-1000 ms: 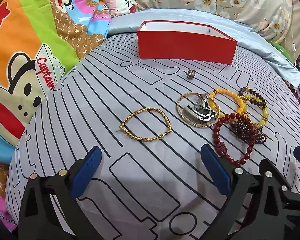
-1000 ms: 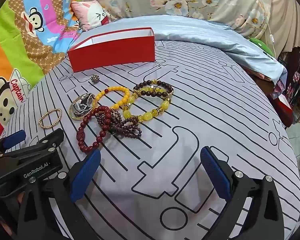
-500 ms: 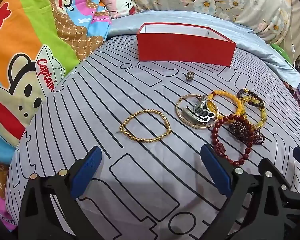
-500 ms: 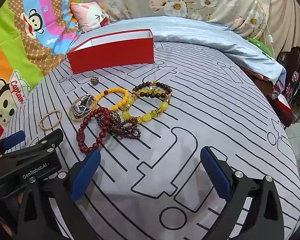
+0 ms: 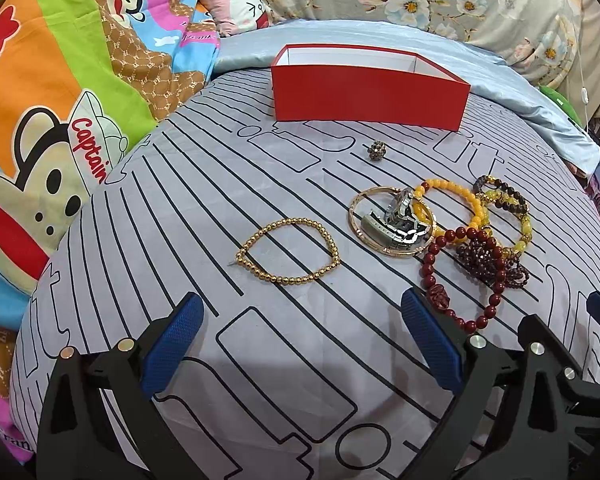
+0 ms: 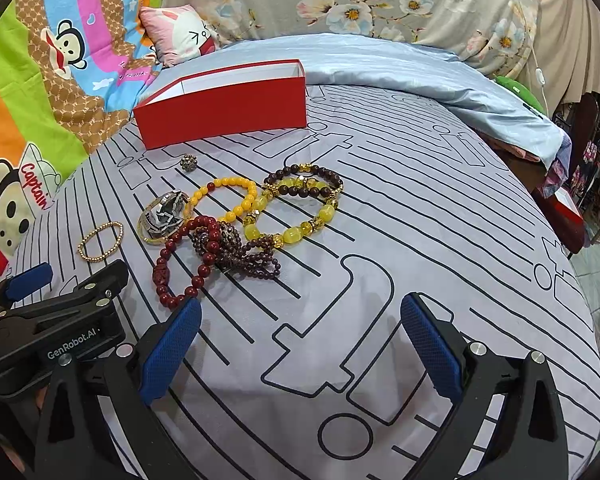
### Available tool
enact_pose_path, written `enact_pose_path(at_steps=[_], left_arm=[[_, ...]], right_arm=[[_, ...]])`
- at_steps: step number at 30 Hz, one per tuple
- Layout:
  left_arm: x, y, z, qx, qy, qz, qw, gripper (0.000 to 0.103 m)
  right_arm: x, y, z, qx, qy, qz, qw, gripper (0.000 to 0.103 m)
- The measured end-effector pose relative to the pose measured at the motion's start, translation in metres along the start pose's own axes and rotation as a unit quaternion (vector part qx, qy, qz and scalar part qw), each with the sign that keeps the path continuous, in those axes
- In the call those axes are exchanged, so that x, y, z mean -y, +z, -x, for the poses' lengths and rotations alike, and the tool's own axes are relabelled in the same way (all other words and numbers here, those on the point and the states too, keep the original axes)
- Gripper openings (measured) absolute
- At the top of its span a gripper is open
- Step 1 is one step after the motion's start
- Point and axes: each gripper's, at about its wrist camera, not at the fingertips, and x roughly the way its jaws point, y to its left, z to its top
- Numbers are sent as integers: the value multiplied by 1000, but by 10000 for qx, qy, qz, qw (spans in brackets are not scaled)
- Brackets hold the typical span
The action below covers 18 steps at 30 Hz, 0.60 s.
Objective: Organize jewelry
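1. I am over a bed spread with a grey sheet of black line patterns; cartoon-monkey bedding lies along its left edge, floral pillows at the head.

2. My left gripper and right gripper both hover above the near edge, jaws wide and holding nothing.

3. The red box stands open near the head of the bed. The jewelry lies mid-bed, none of it boxed yet, by my reading.

4. The gold bead bracelet lies alone, an easy pick. The risk is the heap: the dark red bead bracelet overlaps the garnet strand, and the yellow bead bracelet touches the gold bangle with its silver piece inside. Lifting one could drag a neighbour or snag it.

5. The small beaded ball may roll on the soft sheet if nudged.

6. The right view shows the yellow-and-brown bracelets fully, plus the bed's right edge; the left view shows the gold bracelet large and close.
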Motion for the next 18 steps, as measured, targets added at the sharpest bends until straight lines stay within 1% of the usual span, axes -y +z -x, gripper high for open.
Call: enact_pose_path(at_steps=[18], left_arm=[[2, -2, 0, 23, 0, -2, 10000, 94]], right_arm=[[0, 0, 0, 3, -1, -5, 10000, 96]])
